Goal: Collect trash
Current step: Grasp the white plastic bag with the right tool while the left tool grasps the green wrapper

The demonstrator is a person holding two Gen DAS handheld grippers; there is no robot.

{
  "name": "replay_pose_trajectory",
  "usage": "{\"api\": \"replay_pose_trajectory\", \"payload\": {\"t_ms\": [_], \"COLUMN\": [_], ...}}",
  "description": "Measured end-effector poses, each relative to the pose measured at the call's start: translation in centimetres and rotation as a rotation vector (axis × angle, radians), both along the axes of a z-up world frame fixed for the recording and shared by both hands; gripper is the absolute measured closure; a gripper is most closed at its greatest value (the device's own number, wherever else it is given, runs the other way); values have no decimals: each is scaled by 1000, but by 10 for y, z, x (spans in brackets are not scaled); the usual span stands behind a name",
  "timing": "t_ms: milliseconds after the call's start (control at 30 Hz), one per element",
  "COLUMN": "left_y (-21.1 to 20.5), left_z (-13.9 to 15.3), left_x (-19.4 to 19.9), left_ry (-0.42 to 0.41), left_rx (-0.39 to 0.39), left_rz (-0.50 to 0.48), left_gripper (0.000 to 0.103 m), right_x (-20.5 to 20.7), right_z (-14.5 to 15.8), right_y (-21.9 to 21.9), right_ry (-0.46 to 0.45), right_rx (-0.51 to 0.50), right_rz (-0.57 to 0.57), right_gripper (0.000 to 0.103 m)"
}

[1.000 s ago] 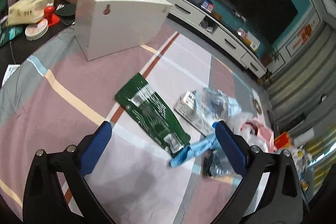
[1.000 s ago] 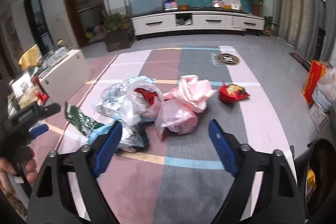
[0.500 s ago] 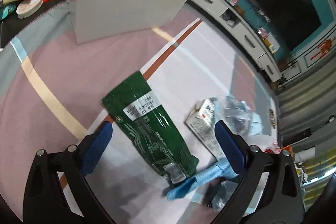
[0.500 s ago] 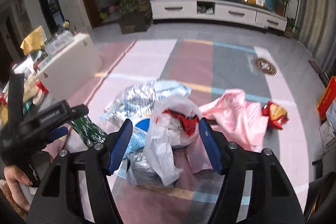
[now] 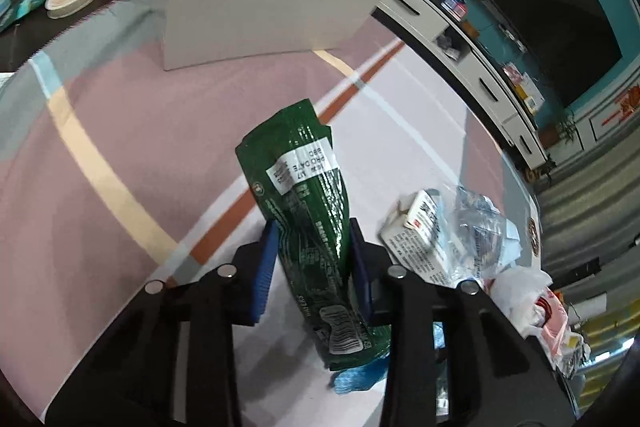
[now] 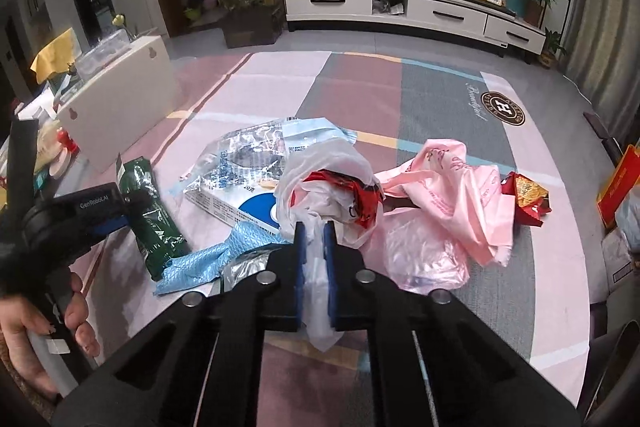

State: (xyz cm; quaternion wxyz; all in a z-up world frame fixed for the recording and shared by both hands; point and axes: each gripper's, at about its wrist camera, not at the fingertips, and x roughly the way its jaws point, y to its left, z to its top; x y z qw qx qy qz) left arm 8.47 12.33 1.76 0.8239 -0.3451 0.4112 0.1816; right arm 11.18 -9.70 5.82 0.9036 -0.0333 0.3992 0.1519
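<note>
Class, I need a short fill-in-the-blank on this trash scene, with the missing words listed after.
1. The left gripper is closing on a ____ wrapper.
2. The right gripper is shut on a ____ plastic bag.
3. The pink bag lies on the ____.
Missing words: green; white; rug

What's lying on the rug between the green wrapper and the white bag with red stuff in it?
In the right wrist view, a blue cloth and a white box under crinkly clear plastic lie between the green wrapper and the white bag.
</note>
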Motion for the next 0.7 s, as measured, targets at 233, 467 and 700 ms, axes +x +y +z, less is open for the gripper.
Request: {"api": "replay_pose_trajectory", "payload": {"t_ms": [233, 467, 700], "left_y": [6, -15, -49], "left_z": [28, 68, 100], "left_x": [-19, -43, -60], "left_ry": [-75, -160, -222], "left_rx": [-19, 36, 140], "left_rz": [23, -32, -109], "left_gripper": [70, 70, 69], "right_x": [-19, -42, -60], "right_z": [31, 64, 69], "right_y": [-21, -51, -63], "right_ry": [-68, -144, -160], "right_rx": [65, 164, 192], "right_rz": [-31, -89, -100], "right_gripper": [95, 96, 95]}}
